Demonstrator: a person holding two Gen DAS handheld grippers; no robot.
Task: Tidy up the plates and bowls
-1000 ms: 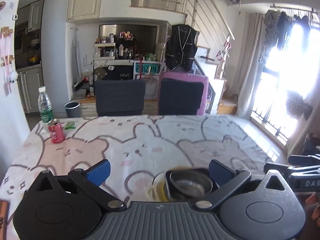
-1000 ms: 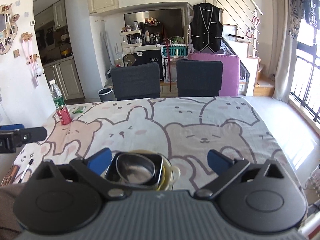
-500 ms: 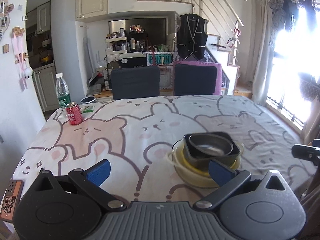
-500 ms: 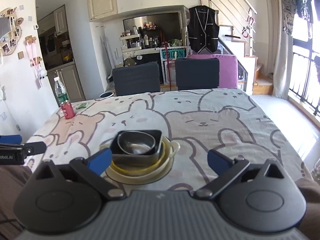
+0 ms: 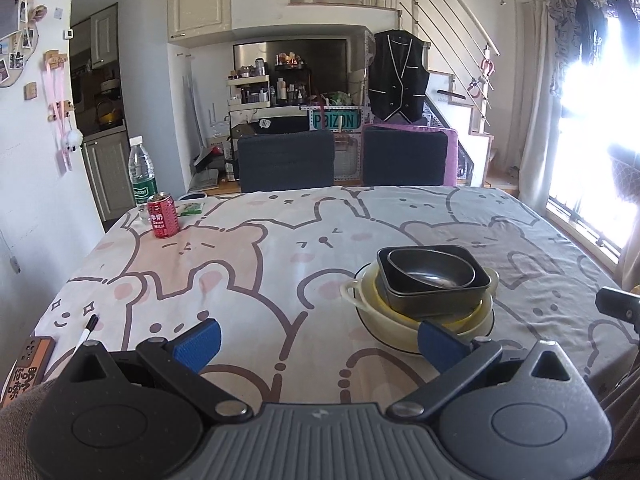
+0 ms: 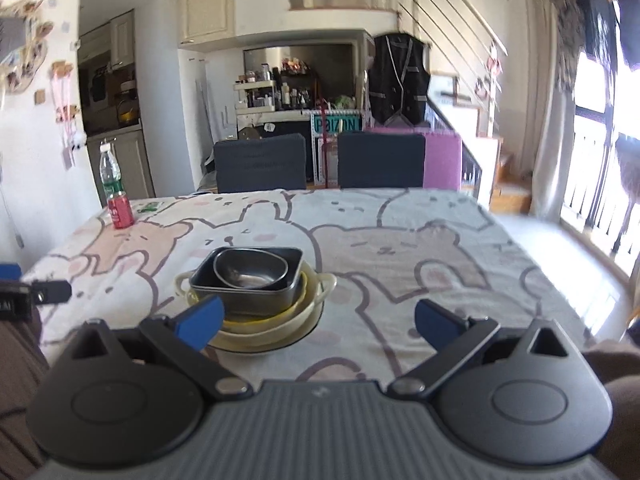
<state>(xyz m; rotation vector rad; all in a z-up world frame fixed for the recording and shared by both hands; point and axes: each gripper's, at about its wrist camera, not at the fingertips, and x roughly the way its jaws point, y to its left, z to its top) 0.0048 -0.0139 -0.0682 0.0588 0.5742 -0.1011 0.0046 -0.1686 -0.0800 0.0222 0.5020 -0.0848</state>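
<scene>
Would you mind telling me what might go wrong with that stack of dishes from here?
1. The oval metal bowl sits tilted in the square dark dish, so it may slide or rattle if the stack is lifted.
2. That dish sits askew in the yellow bowl and cream handled dish; a one-sided lift could tip it.
3. The stack rests on a loose tablecloth, which could drag.

A printed cloth [image 5: 280, 264] covered the bench. The nested oval bowl [image 5: 434, 270] looked like dull grey metal, inside a matt dark square dish [image 5: 436, 300], above glossy cream dishes [image 5: 400, 334]. The tongs' [image 5: 320, 340] pads [image 5: 198, 338] were ribbed blue.
</scene>
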